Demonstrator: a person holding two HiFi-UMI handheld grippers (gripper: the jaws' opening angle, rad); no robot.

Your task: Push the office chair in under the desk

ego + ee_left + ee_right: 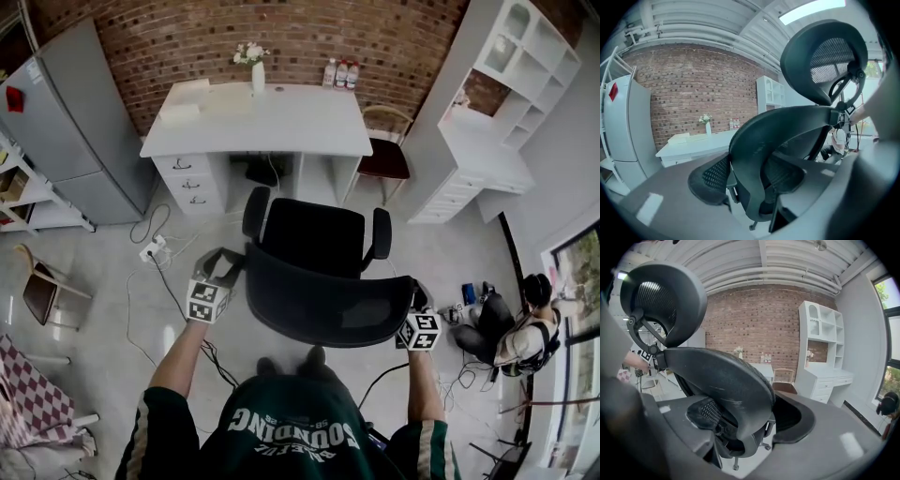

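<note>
The office chair (314, 239) stands on the floor just short of the tabletop (281, 117), its seat facing the knee gap but not under it, with the left claw (232, 267) and right claw (415, 298) each clamped on its backrest (328, 305), so the push-in remains.

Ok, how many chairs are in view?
3: the black office chair at centre, a wooden chair right of the desk, a small chair far left. More may be hidden.
</note>
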